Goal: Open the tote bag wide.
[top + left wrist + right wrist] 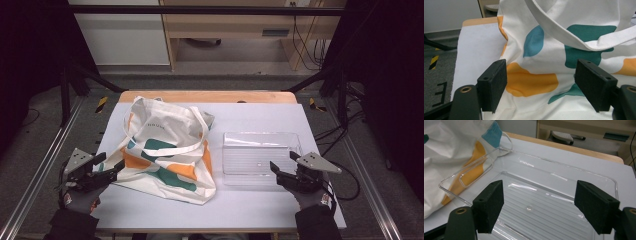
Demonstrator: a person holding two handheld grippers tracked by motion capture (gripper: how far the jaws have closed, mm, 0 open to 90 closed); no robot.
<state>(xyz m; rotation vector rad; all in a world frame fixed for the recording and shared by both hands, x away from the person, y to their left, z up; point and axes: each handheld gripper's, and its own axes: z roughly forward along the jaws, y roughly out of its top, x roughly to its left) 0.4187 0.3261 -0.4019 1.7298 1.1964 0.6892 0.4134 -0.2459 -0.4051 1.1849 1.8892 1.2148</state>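
The left gripper point(111, 165) sits with jaws wide apart and empty at the near left edge of the tote bag point(167, 152), which lies flat on the bench point(250, 210). Just right of it, the clear tray point(260, 157) faces the right gripper point(284, 165), equally wide and empty. To grasp well, I'd judge each should pinch one firm edge squarely: bag fabric, tray rim.

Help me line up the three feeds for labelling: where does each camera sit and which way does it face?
High view: above the person's side, looking forward and down on the table; shows both forearms, the left gripper and the right gripper.
Left gripper view: rides the left gripper, facing the tote bag between its open jaws.
Right gripper view: rides the right gripper, facing the clear tray between its open jaws.
Shared: both gripper views show the tote bag.
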